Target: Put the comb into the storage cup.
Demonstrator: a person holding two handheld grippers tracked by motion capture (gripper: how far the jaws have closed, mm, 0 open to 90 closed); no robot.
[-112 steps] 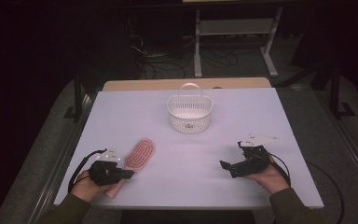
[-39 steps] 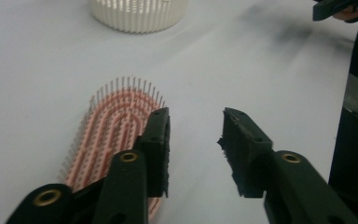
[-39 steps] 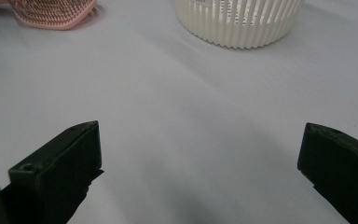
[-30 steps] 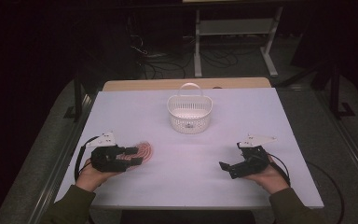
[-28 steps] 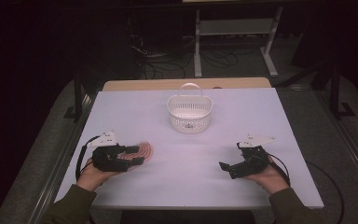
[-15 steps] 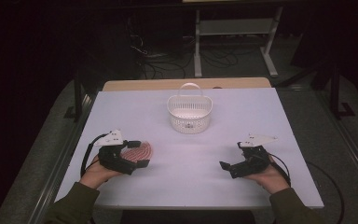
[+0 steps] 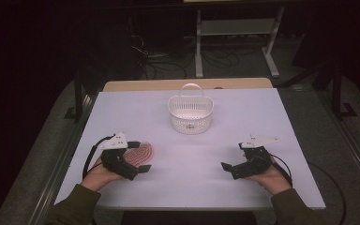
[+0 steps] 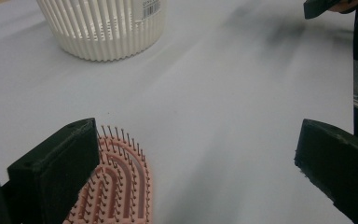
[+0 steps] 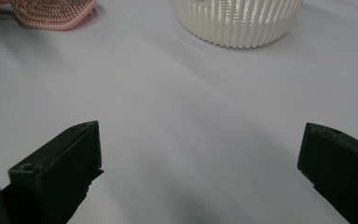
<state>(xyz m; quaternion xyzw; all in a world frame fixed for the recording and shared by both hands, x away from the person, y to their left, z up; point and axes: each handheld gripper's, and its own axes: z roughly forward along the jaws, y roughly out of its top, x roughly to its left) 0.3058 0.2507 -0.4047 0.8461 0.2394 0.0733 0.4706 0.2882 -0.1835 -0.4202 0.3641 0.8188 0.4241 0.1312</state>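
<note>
White tabletop under dim light, dark room and cable clutter behind it; a white slatted basket stands at the far middle. Near the front left corner lies a pink hairbrush, bristles up, flat on the table. The left gripper sits right at it, and its jaws have just been opening: they now stand wide, one jaw beside the brush head, the other well off over bare table, as the left gripper view shows. Nothing is pinched; the pads do not press on the brush. A few seconds ago the brush lay longer in view with its handle toward the person's hand; now the gripper covers the handle end and only the rounded head shows. That reads as a reach in progress, with the grasp not yet made. The likely aim is to lift the brush and carry it to the basket. The right gripper rests at the front right, jaws wide and empty, pointed across the table toward the brush and basket
</note>
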